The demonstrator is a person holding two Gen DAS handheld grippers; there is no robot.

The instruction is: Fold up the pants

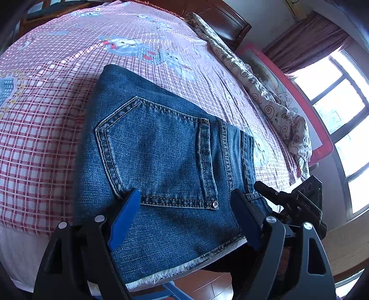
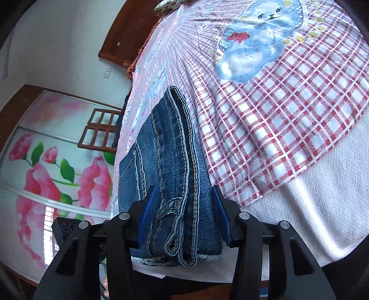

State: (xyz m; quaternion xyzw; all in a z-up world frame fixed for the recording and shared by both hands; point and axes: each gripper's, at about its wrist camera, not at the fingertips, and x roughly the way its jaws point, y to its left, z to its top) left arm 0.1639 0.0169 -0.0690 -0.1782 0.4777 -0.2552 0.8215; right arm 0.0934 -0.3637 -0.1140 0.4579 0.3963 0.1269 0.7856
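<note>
The blue denim pants (image 1: 161,147) lie folded into a compact stack at the near edge of the bed, back pocket up. In the left wrist view my left gripper (image 1: 186,203) hovers over the near part of the stack with its blue-padded fingers wide apart, holding nothing. The right gripper body (image 1: 297,203) shows at the stack's right end. In the right wrist view my right gripper (image 2: 183,210) straddles the thick folded end of the pants (image 2: 175,175). Its blue pads sit on either side of the stack, close to the denim; a firm clamp is not clear.
The bed carries a red-and-white checked sheet with cartoon bears (image 1: 57,97). A rumpled floral quilt (image 1: 265,87) lies along the far side by a window (image 1: 341,110). A wooden headboard (image 1: 221,20) is behind. A floral wardrobe door (image 2: 53,166) stands beside the bed.
</note>
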